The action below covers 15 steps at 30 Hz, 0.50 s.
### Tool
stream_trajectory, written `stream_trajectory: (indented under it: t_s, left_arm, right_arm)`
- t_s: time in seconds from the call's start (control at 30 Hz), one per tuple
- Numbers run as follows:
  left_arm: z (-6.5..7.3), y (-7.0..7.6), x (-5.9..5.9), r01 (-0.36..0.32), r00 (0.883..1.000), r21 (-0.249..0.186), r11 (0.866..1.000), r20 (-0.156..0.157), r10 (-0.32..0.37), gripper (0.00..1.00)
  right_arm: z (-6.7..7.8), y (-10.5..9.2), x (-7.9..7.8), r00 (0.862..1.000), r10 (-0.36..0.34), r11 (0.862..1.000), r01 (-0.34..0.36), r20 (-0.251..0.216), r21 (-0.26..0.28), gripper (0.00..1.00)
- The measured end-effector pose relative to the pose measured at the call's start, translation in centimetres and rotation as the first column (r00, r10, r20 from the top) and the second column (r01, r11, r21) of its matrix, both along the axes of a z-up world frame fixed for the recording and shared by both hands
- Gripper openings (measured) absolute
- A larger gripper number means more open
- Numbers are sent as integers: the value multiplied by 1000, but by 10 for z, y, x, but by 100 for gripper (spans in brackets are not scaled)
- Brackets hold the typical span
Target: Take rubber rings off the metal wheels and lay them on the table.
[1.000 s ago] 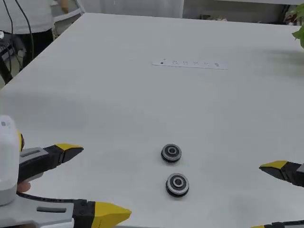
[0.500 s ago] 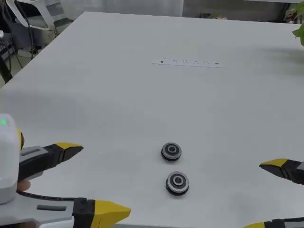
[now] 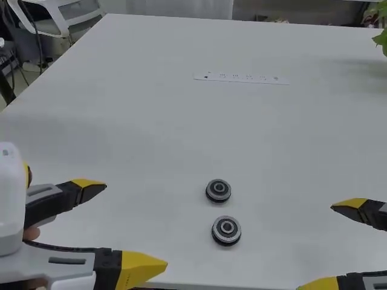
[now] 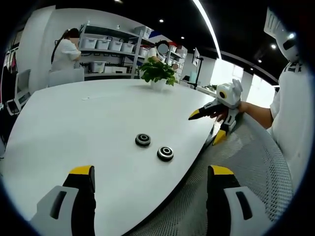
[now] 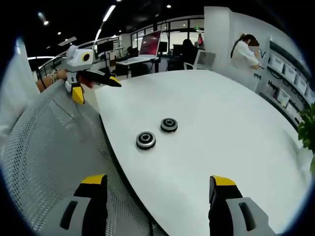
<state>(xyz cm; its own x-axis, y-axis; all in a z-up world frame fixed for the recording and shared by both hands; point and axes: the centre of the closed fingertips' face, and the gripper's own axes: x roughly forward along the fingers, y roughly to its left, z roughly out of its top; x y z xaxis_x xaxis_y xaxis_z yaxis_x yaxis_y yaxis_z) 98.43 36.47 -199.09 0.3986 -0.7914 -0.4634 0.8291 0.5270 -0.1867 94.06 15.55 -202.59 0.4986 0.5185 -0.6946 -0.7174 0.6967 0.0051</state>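
Observation:
Two metal wheels with black rubber rings lie flat on the white table (image 3: 151, 121) near its front edge: a far wheel (image 3: 218, 190) (image 4: 143, 140) (image 5: 169, 125) and a near wheel (image 3: 227, 230) (image 4: 165, 153) (image 5: 146, 140). My left gripper (image 3: 124, 226) (image 4: 151, 172) hovers to their left over the table edge, jaws wide open and empty. On the other side, my right gripper (image 3: 326, 244) (image 5: 155, 179) is also open and holds nothing. Each gripper shows in the other's view: the right gripper (image 4: 204, 129) and the left gripper (image 5: 98, 91). Neither touches a wheel.
A flush socket strip (image 3: 242, 79) sits in the tabletop farther back. A potted plant (image 4: 158, 73) stands at the far right corner. A white chair (image 3: 66, 11) is beyond the far left corner. People stand at shelves (image 4: 106, 46) in the background.
A person beyond the table's far left corner has gone from sight. The wheels lie where they were and both grippers stay open in about the same places.

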Motion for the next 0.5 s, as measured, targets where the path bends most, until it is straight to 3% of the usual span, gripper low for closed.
stream_trajectory:
  t_s: [0.5]
  left_arm:
    - [1, 0, 0, -3, 1000, -2, 1000, 1, 3, 91]
  right_arm:
    - [-1, -1, 0, 1000, -1, 1000, 1, -3, -5, 84]
